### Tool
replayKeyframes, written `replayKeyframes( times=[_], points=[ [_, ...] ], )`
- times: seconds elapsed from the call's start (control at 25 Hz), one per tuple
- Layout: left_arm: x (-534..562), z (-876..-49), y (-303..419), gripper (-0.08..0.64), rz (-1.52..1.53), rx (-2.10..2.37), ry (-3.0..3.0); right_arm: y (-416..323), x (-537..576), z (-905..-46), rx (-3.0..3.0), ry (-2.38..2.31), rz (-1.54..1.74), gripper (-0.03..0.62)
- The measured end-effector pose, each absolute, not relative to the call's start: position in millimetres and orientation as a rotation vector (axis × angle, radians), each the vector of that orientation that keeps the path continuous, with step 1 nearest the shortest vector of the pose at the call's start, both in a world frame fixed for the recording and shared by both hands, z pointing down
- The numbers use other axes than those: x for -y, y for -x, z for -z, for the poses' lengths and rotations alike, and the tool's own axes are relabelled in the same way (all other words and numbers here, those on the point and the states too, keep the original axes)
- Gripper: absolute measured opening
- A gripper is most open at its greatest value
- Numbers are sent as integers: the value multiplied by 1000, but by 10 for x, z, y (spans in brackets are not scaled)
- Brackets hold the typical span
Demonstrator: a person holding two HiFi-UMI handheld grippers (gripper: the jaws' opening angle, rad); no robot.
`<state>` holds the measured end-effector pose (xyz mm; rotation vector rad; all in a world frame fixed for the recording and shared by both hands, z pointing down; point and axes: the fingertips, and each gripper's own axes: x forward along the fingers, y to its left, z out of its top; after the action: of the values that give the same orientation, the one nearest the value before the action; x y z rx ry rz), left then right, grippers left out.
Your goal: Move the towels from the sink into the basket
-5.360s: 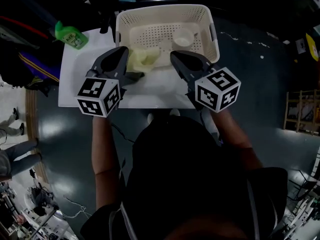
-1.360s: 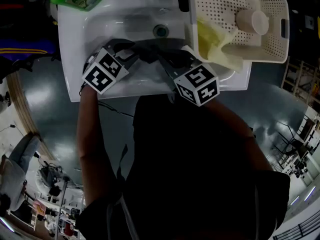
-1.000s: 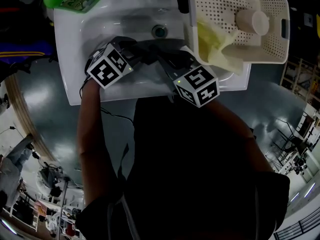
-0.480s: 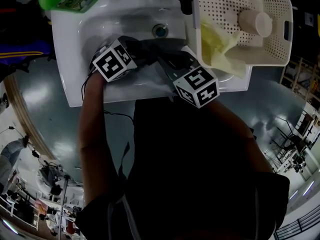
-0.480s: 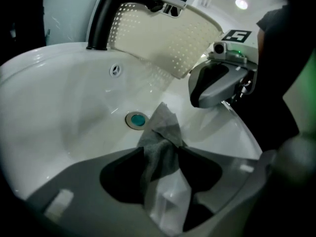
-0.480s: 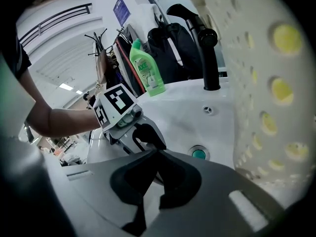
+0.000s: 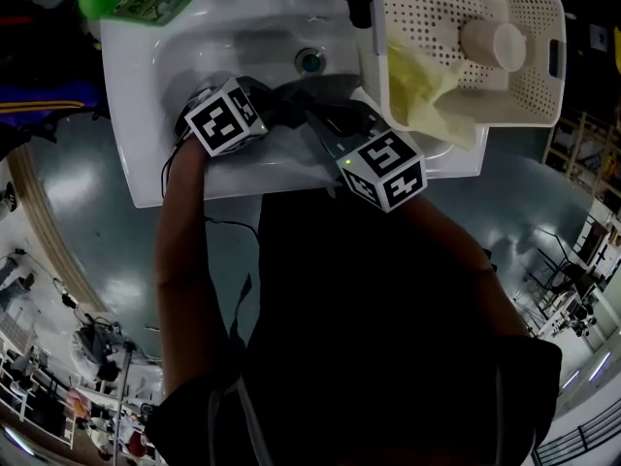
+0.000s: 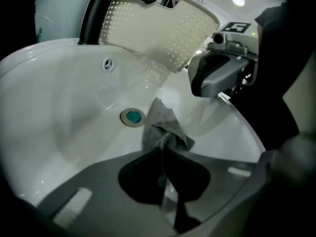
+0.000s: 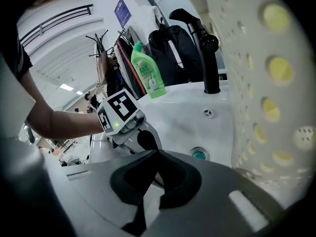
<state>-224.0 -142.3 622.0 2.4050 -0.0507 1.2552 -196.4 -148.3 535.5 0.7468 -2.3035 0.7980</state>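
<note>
Grey towel (image 8: 158, 120) lies in the basin of the white sink (image 7: 155, 56), near the drain (image 8: 133, 116). One bunched end rises into the left gripper (image 8: 161, 149). The jaws of that gripper have just been closing and now pinch the cloth between them. The right gripper (image 9: 157, 152) hangs just beside the left one, over the near right part of the basin, with its jaw tips together and nothing between them.

A cream perforated basket (image 7: 432, 3) rests on the right side of the sink and overhangs the basin. It holds a yellow towel (image 7: 422, 76), partly hanging over the near rim, and a round white container (image 7: 493, 42). A black faucet (image 9: 202, 43) stands at the back rim, just beside the basket. A green detergent bottle (image 9: 148, 73) occupies the back left corner.

The sink stands on a dark glossy floor (image 7: 87, 221). Behind it are a black backpack (image 9: 173, 48) and a coat stand (image 9: 98, 48).
</note>
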Motion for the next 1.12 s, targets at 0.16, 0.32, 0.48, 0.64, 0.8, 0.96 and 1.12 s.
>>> replayKeyframes(
  times=[0.16,0.32,0.48,0.64,0.8,0.96,1.12],
  points=[
    [1449,-6134,2243,12,-1229,86,-2408,1906,1506,-5311,2314,-752,-788,-6],
    [1515,-5943,2278,12,-1175,159,-2442,1905,1488,-5245,2336,-737,-768,-6],
    [1542,-5792,2402,12,-1172,247,-2473,1971,1455,-5215,2361,-710,-740,-6],
    [1539,-5576,2443,11,-1118,350,-2503,1992,1417,-5124,2398,-684,-713,-6],
    [1512,-5324,2459,11,-1029,473,-2526,2004,1352,-5000,2434,-647,-688,-6],
    [1463,-5130,2514,11,-913,612,-2521,2048,1264,-4891,2469,-602,-659,-6],
    [1354,-4936,2517,11,-800,750,-2504,2029,1137,-4747,2499,-563,-639,-6]
  ],
)
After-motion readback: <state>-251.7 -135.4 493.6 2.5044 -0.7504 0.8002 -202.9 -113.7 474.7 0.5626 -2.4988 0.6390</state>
